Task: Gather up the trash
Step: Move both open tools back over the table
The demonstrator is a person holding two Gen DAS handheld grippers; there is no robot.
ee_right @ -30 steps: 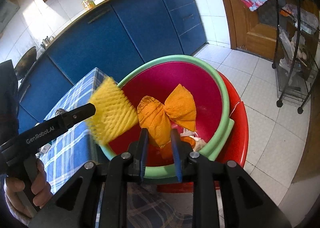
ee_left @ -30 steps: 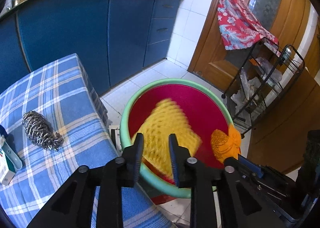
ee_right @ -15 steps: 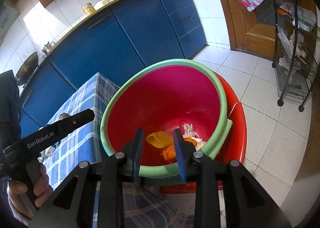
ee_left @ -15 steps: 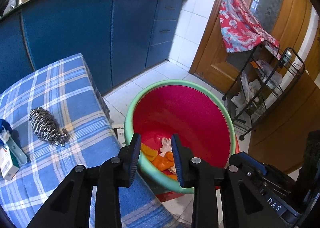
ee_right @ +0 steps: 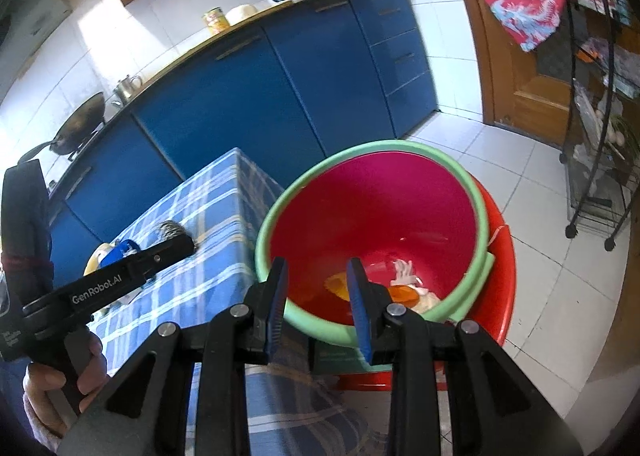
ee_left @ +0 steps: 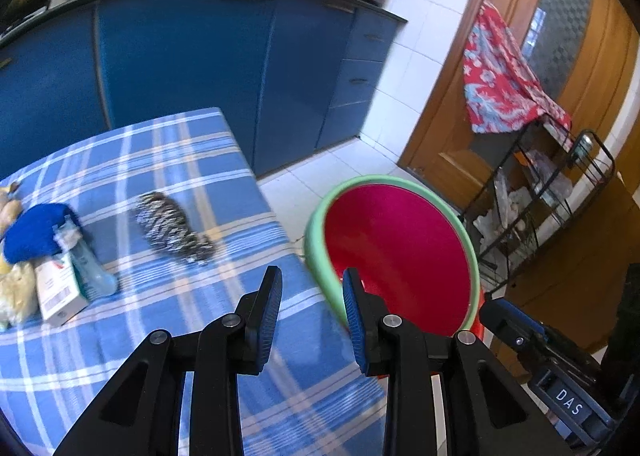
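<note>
A green-rimmed red basin (ee_right: pixel 360 150) stands on the floor beside the table, nested in a larger red basin (ee_right: pixel 500 256). In its bottom lie a yellow net (ee_right: pixel 338 284), an orange wrapper (ee_right: pixel 404 292) and a white scrap (ee_right: pixel 404 270). My right gripper (ee_right: pixel 318 288) hangs over the basin's near rim, open and empty. My left gripper (ee_left: pixel 312 296) is open and empty above the table's right edge, with the basin (ee_left: pixel 316 228) to its right. On the blue checked cloth (ee_left: pixel 160 160) lie a steel scourer (ee_left: pixel 172 228), a blue bundle (ee_left: pixel 36 228), a small box (ee_left: pixel 60 292) and a pale tube (ee_left: pixel 86 264).
Blue kitchen cabinets (ee_left: pixel 180 68) stand behind the table. A black wire rack (ee_right: pixel 600 136) with a red patterned cloth (ee_left: pixel 504 84) over it stands by the wooden door (ee_left: pixel 452 104). A hand (ee_right: pixel 60 380) holds the left gripper (ee_right: pixel 176 248) at the left of the right wrist view.
The yellow net left my left gripper and the orange wrapper left my right gripper; both now lie in the basin. The left gripper has swung left over the table. The right has risen slightly.
</note>
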